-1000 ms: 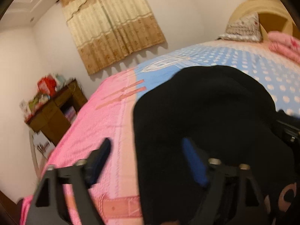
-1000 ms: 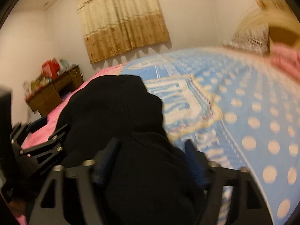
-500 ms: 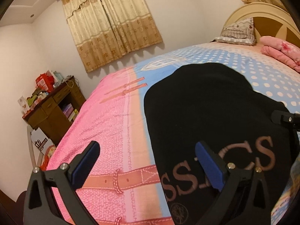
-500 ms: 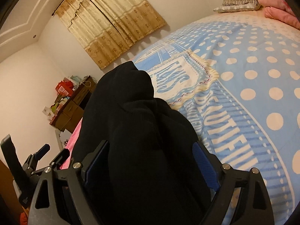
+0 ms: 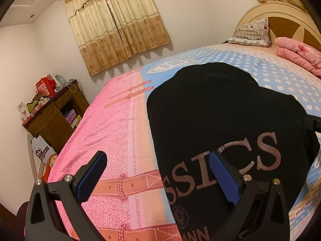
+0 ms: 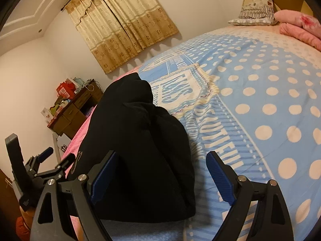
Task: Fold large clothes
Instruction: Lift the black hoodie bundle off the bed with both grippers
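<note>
Compared with a second ago, the left gripper has just been opened fully with nothing clamped, so the black garment is now left lying folded on the bed, its lettering revealed. The right gripper is also held wide open, empty, tilted downward over the garment's near edge.

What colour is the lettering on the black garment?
Dull pinkish-brown lettering on the black garment; it shows best in the left wrist view.

Bed (pink-blue sheet) bears black garment.
</note>
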Demonstrator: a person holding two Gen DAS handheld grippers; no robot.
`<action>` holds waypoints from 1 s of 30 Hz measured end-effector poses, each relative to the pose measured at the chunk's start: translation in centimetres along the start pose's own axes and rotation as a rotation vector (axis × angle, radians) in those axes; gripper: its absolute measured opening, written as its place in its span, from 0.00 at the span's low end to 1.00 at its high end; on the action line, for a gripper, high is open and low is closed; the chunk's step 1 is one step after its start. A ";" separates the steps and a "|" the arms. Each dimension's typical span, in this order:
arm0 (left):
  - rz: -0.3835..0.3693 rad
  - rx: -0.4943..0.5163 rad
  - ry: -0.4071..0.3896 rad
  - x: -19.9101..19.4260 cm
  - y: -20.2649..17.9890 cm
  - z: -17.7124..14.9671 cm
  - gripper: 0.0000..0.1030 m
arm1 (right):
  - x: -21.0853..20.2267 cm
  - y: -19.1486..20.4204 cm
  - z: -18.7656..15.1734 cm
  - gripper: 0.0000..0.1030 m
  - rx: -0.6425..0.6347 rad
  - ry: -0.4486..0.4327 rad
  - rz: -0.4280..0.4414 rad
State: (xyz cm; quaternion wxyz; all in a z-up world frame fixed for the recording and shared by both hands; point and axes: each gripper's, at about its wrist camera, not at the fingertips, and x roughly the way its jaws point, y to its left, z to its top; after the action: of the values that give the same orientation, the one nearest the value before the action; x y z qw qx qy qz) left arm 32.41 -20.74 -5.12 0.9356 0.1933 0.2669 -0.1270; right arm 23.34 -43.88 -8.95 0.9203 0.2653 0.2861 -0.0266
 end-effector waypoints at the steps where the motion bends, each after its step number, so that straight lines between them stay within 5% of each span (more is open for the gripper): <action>1: -0.003 -0.006 0.001 0.1 0.1 0.0 1.00 | 0.0 -0.1 0.0 0.87 0.005 0.000 0.004; 7: -0.014 -0.047 0.051 1.7 1.4 -0.3 1.00 | 0.1 -0.2 0.2 0.87 -0.004 0.006 0.009; 15: -0.117 -0.184 0.086 3.4 5.1 -0.5 1.00 | 0.4 -1.4 2.6 0.87 0.010 0.035 0.077; 19: -0.212 -0.297 0.104 5.0 6.2 -0.2 1.00 | 0.8 -1.7 4.4 0.87 0.008 0.015 0.114; 30: -0.453 -0.461 0.168 7.6 6.9 -1.3 1.00 | 5.6 -1.3 6.8 0.87 -0.048 0.137 0.180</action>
State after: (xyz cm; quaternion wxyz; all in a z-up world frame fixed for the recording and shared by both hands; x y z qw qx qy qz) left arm 40.48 -15.08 -8.28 0.8774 -0.0782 0.4010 -0.2516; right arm 31.21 -47.82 -7.88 0.9034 0.2688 0.3240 0.0812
